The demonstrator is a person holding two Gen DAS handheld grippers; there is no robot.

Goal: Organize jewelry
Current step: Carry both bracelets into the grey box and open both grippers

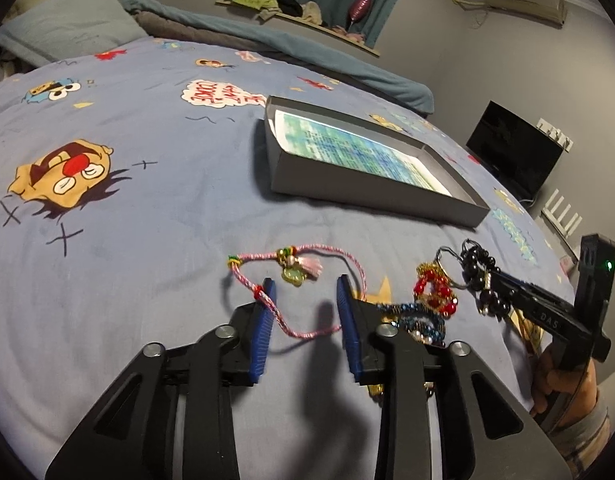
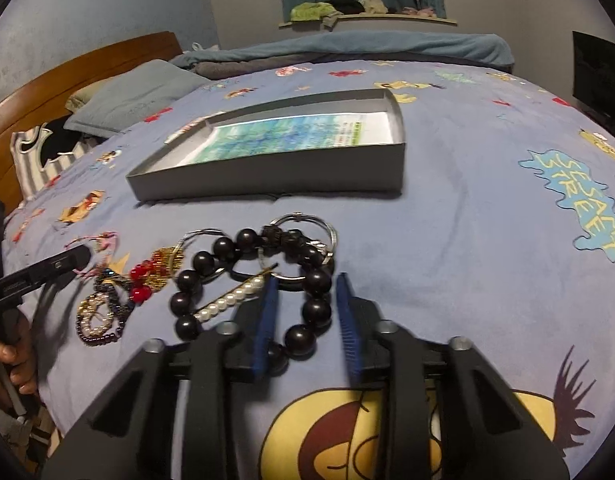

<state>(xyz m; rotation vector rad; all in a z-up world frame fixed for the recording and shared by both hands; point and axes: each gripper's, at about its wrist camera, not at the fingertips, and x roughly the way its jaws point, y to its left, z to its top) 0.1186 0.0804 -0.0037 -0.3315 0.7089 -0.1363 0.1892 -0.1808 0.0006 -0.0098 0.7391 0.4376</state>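
**Left wrist view and right wrist view: both sets of fingers spread over jewelry on the bed**

The bed (image 1: 155, 208), under a blue cartoon-print cover, carries everything. On it lies a shallow grey box (image 2: 267, 176), open on top, with a green-blue printed sheet (image 2: 291, 136) flat inside. The jewelry sits on the cover nearer the cameras than the box, well apart from it.

The left gripper (image 1: 305, 292) is low over a pink braided cord bracelet (image 1: 267, 304); its blue fingers (image 1: 263, 336) are spread, one on each side of a stretch of the cord, pinching nothing. A small tassel and charm (image 1: 297, 272) hang on the cord's far side.

The right gripper (image 2: 307, 286) has its fingers spread around part of a black bead bracelet (image 2: 195, 260), the beads between them, not squeezed. Touching that bracelet are silver rings (image 2: 307, 228) and a pearl hair clip (image 2: 231, 300). Just beside lie a red-and-gold beaded piece (image 2: 151, 272) and a dark blue beaded bracelet (image 2: 103, 316).
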